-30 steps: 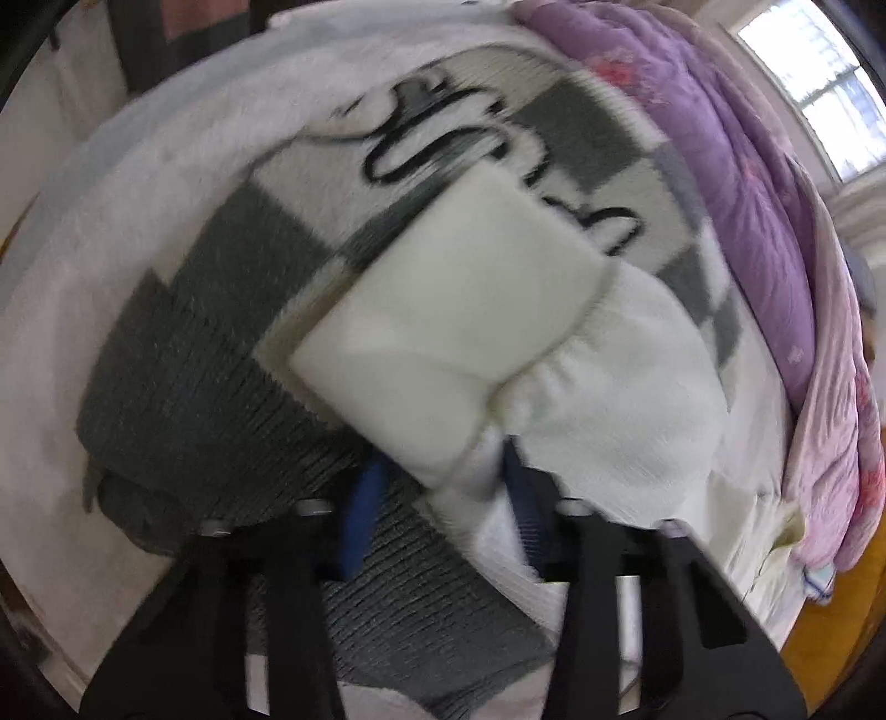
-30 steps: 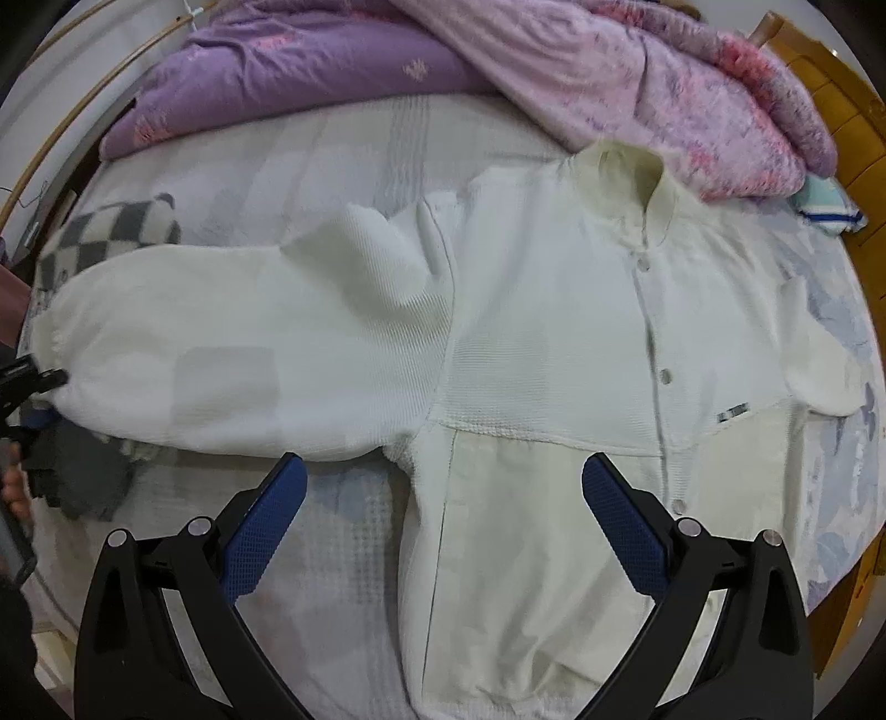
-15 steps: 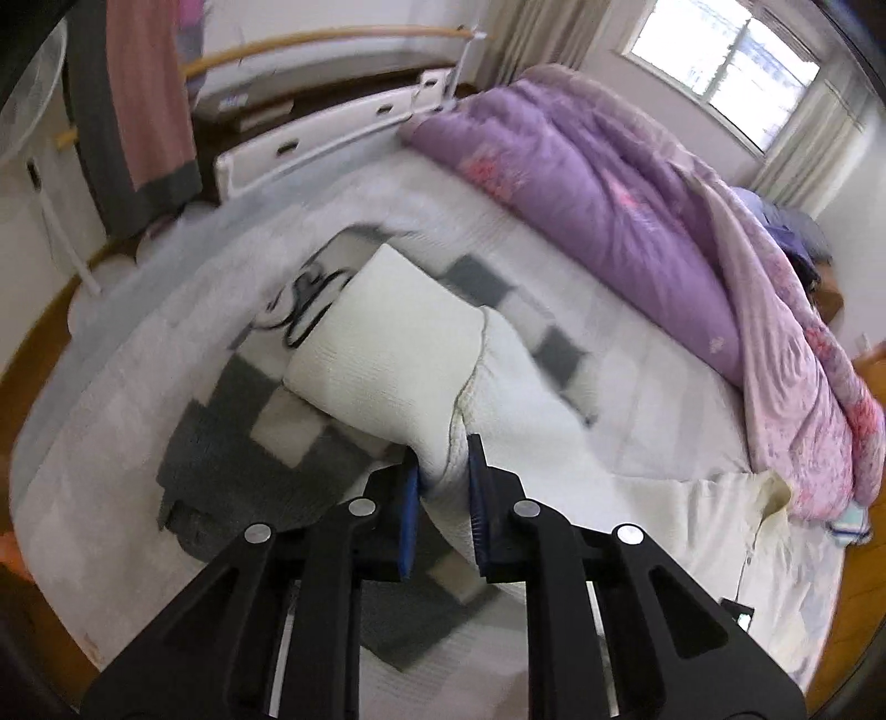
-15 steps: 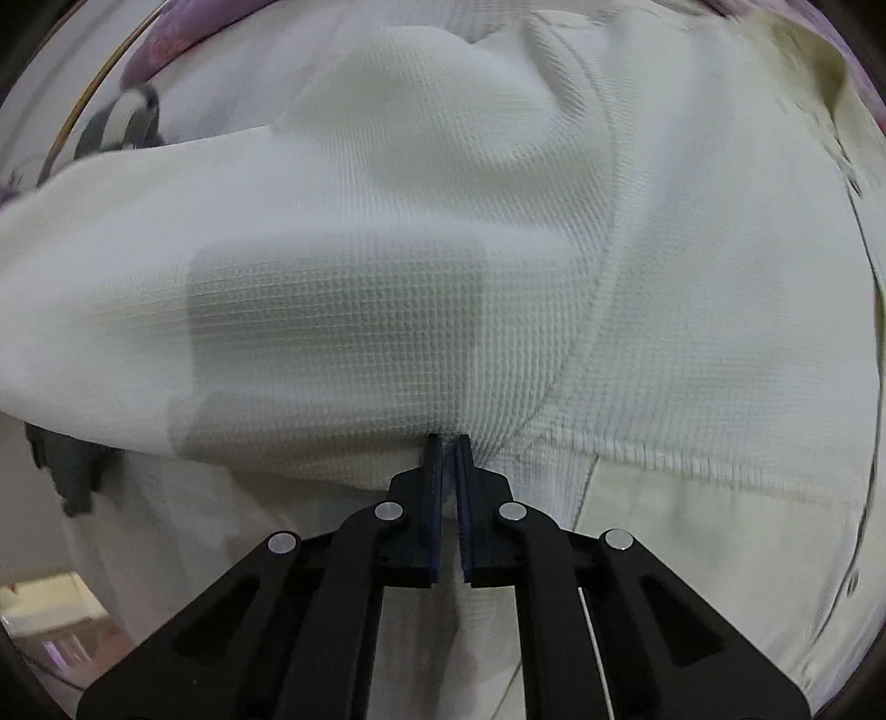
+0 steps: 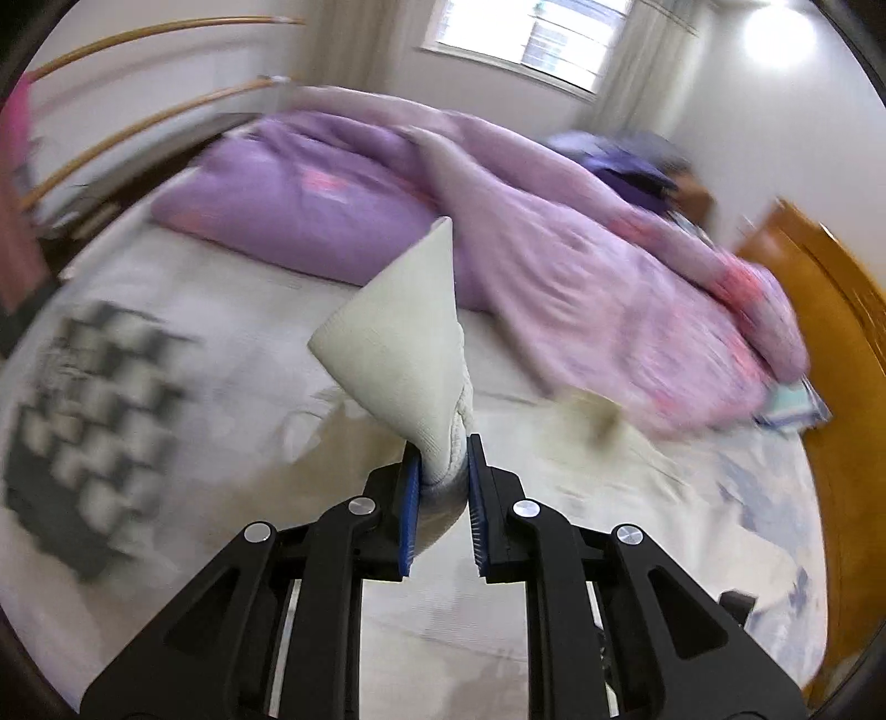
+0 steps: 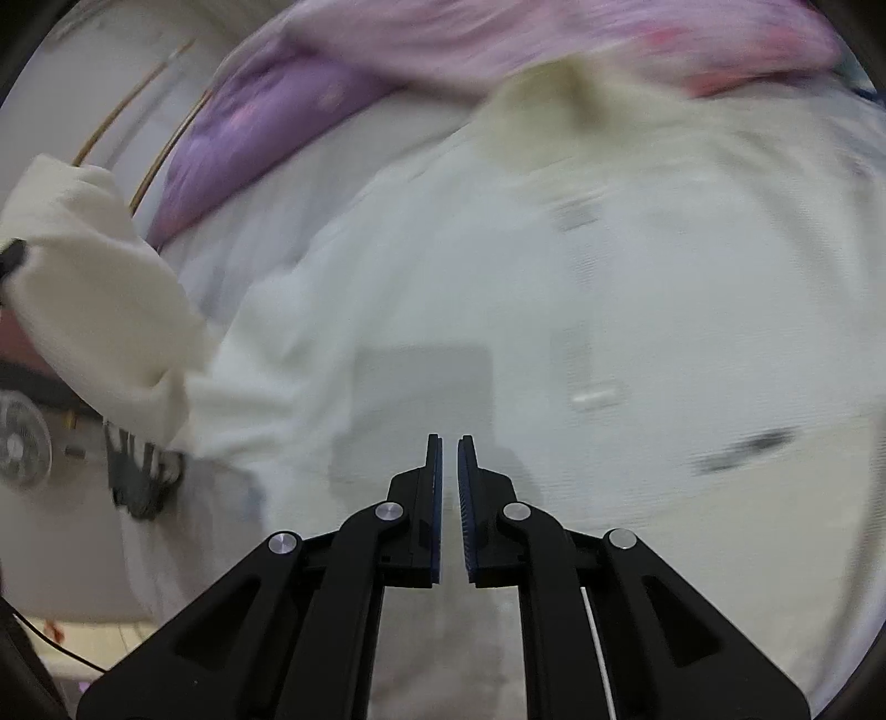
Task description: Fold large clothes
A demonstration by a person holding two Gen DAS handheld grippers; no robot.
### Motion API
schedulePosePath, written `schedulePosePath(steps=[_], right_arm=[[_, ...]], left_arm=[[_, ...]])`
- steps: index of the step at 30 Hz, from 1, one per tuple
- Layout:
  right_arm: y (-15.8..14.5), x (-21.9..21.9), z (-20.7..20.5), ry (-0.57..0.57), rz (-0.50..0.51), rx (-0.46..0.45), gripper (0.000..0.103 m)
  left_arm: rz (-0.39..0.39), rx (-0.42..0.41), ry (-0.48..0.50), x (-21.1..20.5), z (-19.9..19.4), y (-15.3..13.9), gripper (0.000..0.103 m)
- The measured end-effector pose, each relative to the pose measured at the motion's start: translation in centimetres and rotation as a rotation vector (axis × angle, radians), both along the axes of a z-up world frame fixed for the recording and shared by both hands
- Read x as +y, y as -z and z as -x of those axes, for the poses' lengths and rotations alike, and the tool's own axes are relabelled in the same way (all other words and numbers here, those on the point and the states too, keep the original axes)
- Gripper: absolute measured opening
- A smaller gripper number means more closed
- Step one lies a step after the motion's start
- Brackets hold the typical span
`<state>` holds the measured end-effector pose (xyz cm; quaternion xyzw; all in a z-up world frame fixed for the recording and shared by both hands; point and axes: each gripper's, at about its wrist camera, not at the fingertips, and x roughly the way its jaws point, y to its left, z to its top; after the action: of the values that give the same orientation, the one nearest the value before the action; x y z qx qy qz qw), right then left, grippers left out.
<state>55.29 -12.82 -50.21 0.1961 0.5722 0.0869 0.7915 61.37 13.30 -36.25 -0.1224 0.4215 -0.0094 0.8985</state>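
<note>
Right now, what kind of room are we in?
Almost certainly a home bedroom: a bed with a purple quilt heaped on it, a curtained window, and a wooden door at the right.

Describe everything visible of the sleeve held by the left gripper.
The sleeve is cream-white knit with a ribbed cuff. The left gripper has its jaws shut on it just behind the cuff, which fans out stiffly, pointing up and away. It is lifted off the bed. In the right wrist view it hangs bunched at far left, joined to the white jacket below.
</note>
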Motion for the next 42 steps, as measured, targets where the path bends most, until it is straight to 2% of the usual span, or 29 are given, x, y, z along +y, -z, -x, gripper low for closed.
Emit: schedulePosePath(steps=[4, 7, 9, 11, 13, 15, 18, 20, 22, 23, 24, 25, 28, 30, 33, 36, 39, 42], right_arm=[[-0.7, -9.7, 1.9, 0.102, 0.020, -0.022, 0.008], [-0.8, -17.1, 3.7, 0.220, 0.045, -0.026, 0.008], [-0.4, -21.6, 5.2, 0.300, 0.058, -0.016, 0.008], [-0.1, -25.5, 6.8, 0.376, 0.050, -0.012, 0.008], [0.1, -28.4, 7.8, 0.445, 0.044, -0.011, 0.008], [0.4, -31.8, 9.4, 0.516, 0.031, -0.015, 0.008], [0.7, -34.5, 10.6, 0.566, 0.029, -0.017, 0.008], [1.3, -36.4, 11.3, 0.610, 0.010, -0.009, 0.013], [1.8, -38.0, 12.0, 0.660, 0.002, -0.009, 0.021], [2.1, -38.2, 12.0, 0.676, -0.005, -0.008, 0.021], [2.5, -38.9, 12.1, 0.702, -0.015, -0.001, 0.023], [2.9, -39.2, 12.0, 0.722, -0.025, 0.005, 0.027], [3.8, -41.3, 13.0, 0.797, -0.068, 0.012, 0.037], [4.4, -42.7, 13.6, 0.861, -0.095, 0.011, 0.042], [5.3, -44.6, 14.4, 0.959, -0.138, 0.008, 0.044], [6.9, -46.7, 15.0, 1.063, -0.202, 0.010, 0.045], [8.4, -47.8, 14.6, 1.106, -0.240, 0.023, 0.046], [9.5, -48.6, 14.8, 1.161, -0.303, 0.001, 0.047]], left_arm=[[0.013, 0.062, 0.120, -10.8, -0.9, 3.7, 0.016], [-0.043, 0.080, 0.200, -17.9, -1.0, 7.1, 0.016], [-0.073, 0.131, 0.231, -21.7, -1.2, 9.8, 0.016], [-0.081, 0.206, 0.242, -24.2, -1.2, 12.2, 0.016], [-0.038, 0.287, 0.226, -26.1, -1.0, 14.1, 0.016], [-0.060, 0.308, 0.224, -27.4, -0.6, 14.9, 0.016], [-0.112, 0.301, 0.284, -31.1, -0.7, 16.4, 0.017], [-0.109, 0.323, 0.321, -32.1, -0.5, 17.1, 0.020], [-0.043, 0.355, 0.375, -33.3, -0.7, 17.8, 0.046], [-0.015, 0.343, 0.400, -33.7, -0.5, 17.7, 0.073], [0.007, 0.316, 0.403, -33.6, -0.2, 17.4, 0.080], [0.044, 0.291, 0.399, -33.3, 0.0, 17.1, 0.080], [0.142, 0.309, 0.380, -31.6, -0.2, 16.8, 0.080], [0.111, 0.298, 0.316, -29.6, -0.4, 16.6, 0.082], [0.014, 0.307, 0.193, -25.5, -0.5, 17.2, 0.082], [-0.071, 0.380, 0.094, -21.9, -0.6, 19.1, 0.082], [-0.164, 0.464, 0.079, -20.9, -1.3, 21.6, 0.082], [-0.181, 0.577, 0.119, -20.6, -2.3, 25.0, 0.082]])
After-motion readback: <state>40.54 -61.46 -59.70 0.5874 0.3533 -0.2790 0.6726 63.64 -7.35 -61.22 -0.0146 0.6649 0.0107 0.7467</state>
